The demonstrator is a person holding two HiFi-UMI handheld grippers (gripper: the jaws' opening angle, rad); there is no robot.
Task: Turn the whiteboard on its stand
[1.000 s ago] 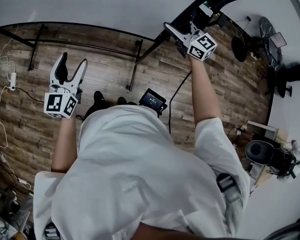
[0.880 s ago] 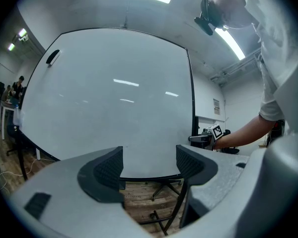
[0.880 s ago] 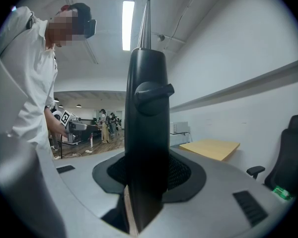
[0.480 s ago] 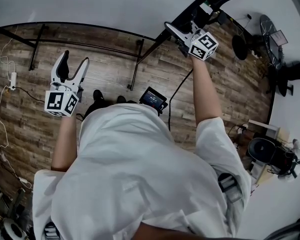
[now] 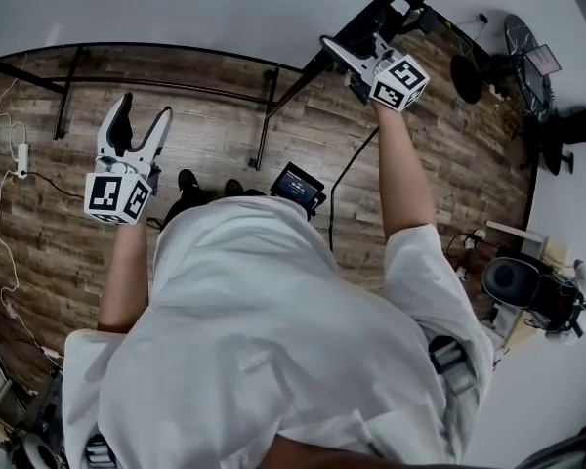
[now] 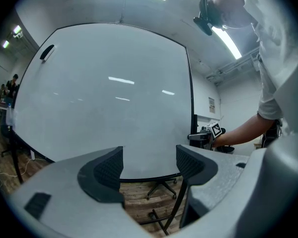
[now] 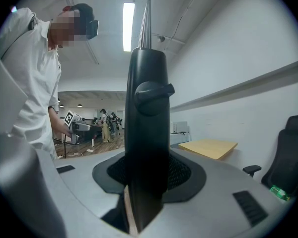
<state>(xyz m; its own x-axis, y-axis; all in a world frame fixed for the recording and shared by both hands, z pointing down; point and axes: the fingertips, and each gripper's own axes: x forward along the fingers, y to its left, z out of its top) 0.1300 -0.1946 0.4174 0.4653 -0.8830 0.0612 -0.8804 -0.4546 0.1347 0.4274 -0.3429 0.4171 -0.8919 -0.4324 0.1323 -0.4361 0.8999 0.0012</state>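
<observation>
The whiteboard (image 5: 225, 8) is a big white panel in a black frame, seen from above on its black stand (image 5: 264, 130). My right gripper (image 5: 342, 57) is shut on the board's black side frame (image 7: 148, 108), which stands upright between the two pads. My left gripper (image 5: 144, 115) hangs open in front of the board face (image 6: 104, 93), apart from it, with nothing between its fingers (image 6: 107, 170). From the left gripper view, the right gripper (image 6: 204, 134) shows at the board's right edge. A small dark eraser (image 6: 47, 52) sticks to the board's upper left.
A power strip with white cables (image 5: 20, 159) lies on the wooden floor at left. A black device with a lit screen (image 5: 298, 191) sits by my feet. Office chairs (image 5: 479, 86) and other gear (image 5: 527, 301) crowd the right side. A yellow table (image 7: 208, 148) stands beyond the board.
Hardly anything differs. The right gripper stays clamped on the frame and has crept slightly up in the view. The left gripper stays open in about the same place.
</observation>
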